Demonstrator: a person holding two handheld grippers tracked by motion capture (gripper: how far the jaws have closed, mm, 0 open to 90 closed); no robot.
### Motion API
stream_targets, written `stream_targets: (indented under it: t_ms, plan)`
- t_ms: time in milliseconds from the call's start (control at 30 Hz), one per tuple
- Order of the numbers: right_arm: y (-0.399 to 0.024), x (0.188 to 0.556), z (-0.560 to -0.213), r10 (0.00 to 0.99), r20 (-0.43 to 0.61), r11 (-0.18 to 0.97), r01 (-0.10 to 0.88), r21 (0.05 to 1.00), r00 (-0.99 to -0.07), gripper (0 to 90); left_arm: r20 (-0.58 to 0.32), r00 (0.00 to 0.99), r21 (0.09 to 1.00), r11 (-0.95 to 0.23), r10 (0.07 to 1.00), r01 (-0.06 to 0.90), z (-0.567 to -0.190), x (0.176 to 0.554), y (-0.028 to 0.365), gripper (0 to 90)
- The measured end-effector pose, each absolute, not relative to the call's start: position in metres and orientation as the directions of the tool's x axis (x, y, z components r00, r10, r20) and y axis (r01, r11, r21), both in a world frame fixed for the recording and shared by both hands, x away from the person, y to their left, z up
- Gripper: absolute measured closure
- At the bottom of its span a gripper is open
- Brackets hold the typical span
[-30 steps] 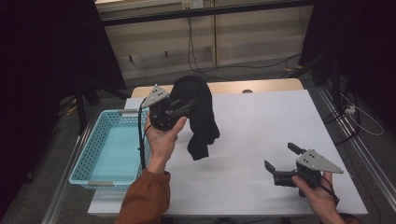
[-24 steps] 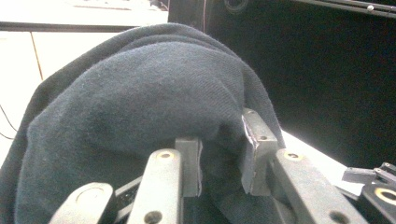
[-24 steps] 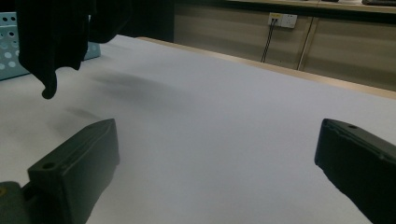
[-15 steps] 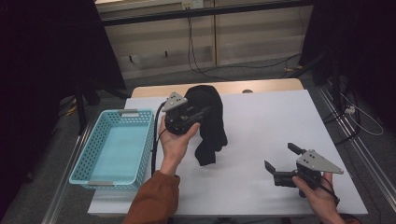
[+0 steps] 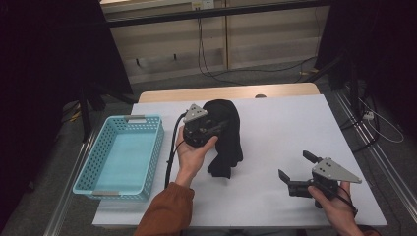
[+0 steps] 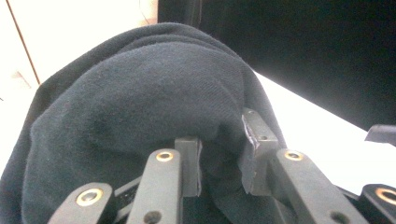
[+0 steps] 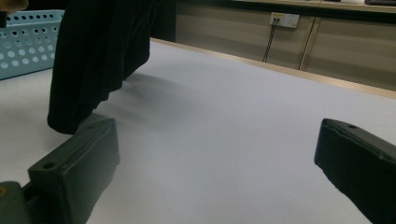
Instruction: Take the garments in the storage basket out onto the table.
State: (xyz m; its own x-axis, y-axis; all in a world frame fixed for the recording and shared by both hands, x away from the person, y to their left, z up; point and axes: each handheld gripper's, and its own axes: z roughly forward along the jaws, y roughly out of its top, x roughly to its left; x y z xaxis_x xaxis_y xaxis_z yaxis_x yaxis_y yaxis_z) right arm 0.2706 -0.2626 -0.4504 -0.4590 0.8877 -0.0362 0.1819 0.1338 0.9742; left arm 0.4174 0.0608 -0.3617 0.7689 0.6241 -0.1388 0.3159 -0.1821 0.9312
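One black garment [image 5: 227, 135] hangs from my left fingers [image 6: 219, 163], which are clamped on a fold of it; its long axis runs down to the white counter [image 5: 295, 128], where its lower end rests. One blue basket [image 5: 123, 157] sits just left. My right fingers [image 5: 294, 171] stand apart, well right of the cloth.

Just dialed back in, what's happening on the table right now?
The left tool is shut on a bunched black garment, pinching a fold of the cloth between its pads; the garment's lower end touches the white table. A light blue basket sits to the left of it, with nothing visible in it. The right tool rests open near the table's right front, holding nothing and well apart from the cloth.
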Motion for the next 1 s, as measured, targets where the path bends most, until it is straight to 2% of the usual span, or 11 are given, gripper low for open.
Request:
stream_targets:
  t_ms: [600, 1000]
  plan:
    - [-0.264, 0.268, -0.451, 0.893, -0.039, 0.136, 0.185, 0.973, -0.449, 0.0, -0.145, 0.793, 0.878, -0.294, 0.592, 0.379, -0.404, 0.421, 0.029, 71.0]
    - [-0.265, 0.267, -0.451, 0.892, -0.041, 0.139, 0.186, 0.973, -0.451, 0.0, -0.126, 0.784, 0.823, -0.377, 0.608, 0.425, -0.431, 0.427, 0.014, 69.5]
